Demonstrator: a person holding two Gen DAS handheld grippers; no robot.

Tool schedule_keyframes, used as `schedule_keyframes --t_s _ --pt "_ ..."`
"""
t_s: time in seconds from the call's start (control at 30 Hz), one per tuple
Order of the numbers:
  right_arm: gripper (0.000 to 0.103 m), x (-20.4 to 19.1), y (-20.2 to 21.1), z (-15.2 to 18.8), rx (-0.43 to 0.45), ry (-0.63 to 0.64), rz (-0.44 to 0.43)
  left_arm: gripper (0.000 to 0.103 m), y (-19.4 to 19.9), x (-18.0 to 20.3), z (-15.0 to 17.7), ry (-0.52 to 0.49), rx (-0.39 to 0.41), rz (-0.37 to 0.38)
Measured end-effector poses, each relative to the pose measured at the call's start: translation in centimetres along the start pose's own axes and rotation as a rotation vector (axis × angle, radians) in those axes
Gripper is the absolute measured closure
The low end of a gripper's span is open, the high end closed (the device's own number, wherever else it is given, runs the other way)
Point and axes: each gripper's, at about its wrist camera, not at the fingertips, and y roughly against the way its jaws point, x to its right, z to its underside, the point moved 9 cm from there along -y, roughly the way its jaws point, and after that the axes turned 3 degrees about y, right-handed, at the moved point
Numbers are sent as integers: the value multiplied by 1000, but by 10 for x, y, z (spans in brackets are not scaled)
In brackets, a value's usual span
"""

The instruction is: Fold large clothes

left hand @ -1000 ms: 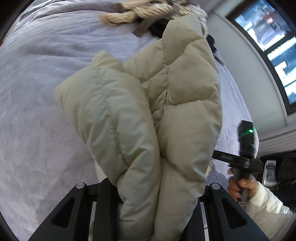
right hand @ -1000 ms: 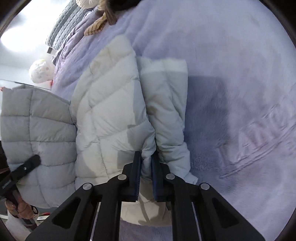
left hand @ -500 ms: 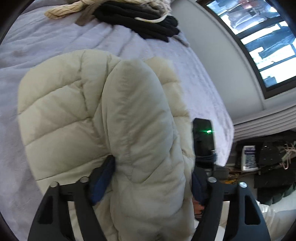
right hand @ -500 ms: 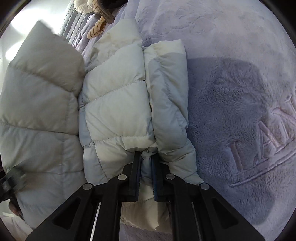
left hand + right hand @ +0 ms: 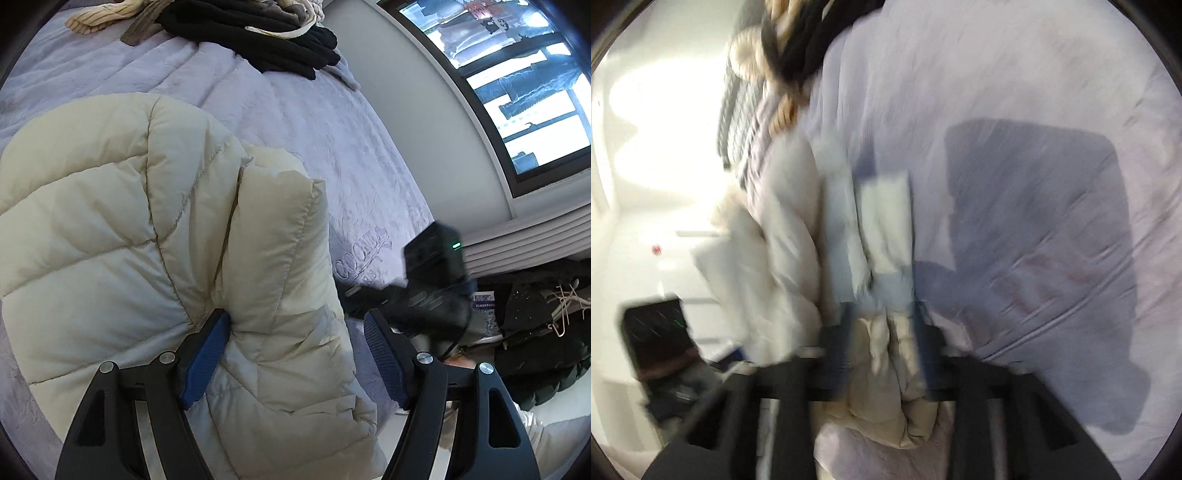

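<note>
A cream quilted puffer jacket [image 5: 155, 251] lies folded on the lavender bed cover [image 5: 332, 155]. My left gripper [image 5: 295, 332] is open, its blue pads [image 5: 205, 354] wide apart around the jacket's near edge. In the blurred right wrist view the jacket [image 5: 790, 236] lies in a bundle ahead. My right gripper [image 5: 882, 328] has its jaws parted, with a fold of jacket between them. The right gripper's body [image 5: 432, 280] shows in the left wrist view, beside the jacket.
A pile of black and striped clothes [image 5: 258, 33] lies at the far end of the bed. A wall and window [image 5: 517, 92] stand to the right. Dark clutter with hangers [image 5: 546, 314] sits beyond the bed's edge. The left gripper's body [image 5: 657, 332] shows low left.
My left gripper has opened and let go of the jacket, which now rests folded on the bed. My right gripper's jaws have parted and it moves fast, blurring its view.
</note>
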Motion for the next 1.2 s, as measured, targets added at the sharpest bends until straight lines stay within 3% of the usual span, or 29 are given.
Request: schedule_keyframes --t_s 0.1,0.17,0.2,0.23,0.27,0.33,0.43,0.57,0.7,0.83,0.97,1.2 --pt "53 -7 22 -15 53 -4 -97 28 -2 1 0 2 7 3" --pt "62 -18 20 -27 52 18 -131 28 -5 2 0 -2 8 3" --pt "68 -21 15 -29 38 34 -122 28 -7 3 -1 -5 9 0" --pt "85 -22 7 -30 18 50 -105 28 -7 2 0 -8 9 0" --pt "94 -22 -2 -31 3 60 -86 28 -8 3 0 -12 10 -1" --pt "94 -15 -27 -35 -42 76 -18 28 -10 5 -1 -20 12 -4" --pt "95 0 -50 -35 -91 49 8 28 -16 6 -2 -26 10 3" --pt "95 5 -65 -37 -118 40 24 28 -28 9 0 -53 2 -15" --pt "91 -1 -46 -43 -117 69 63 28 -30 10 1 -65 -2 -20" --pt "54 -19 -8 -52 -76 111 61 28 -30 10 0 -68 -3 -24" --pt "53 -51 7 -57 -54 167 2 28 -33 11 0 -82 -3 -41" --pt "53 -93 -24 -52 -174 268 -57 28 -37 18 1 -109 -1 -68"
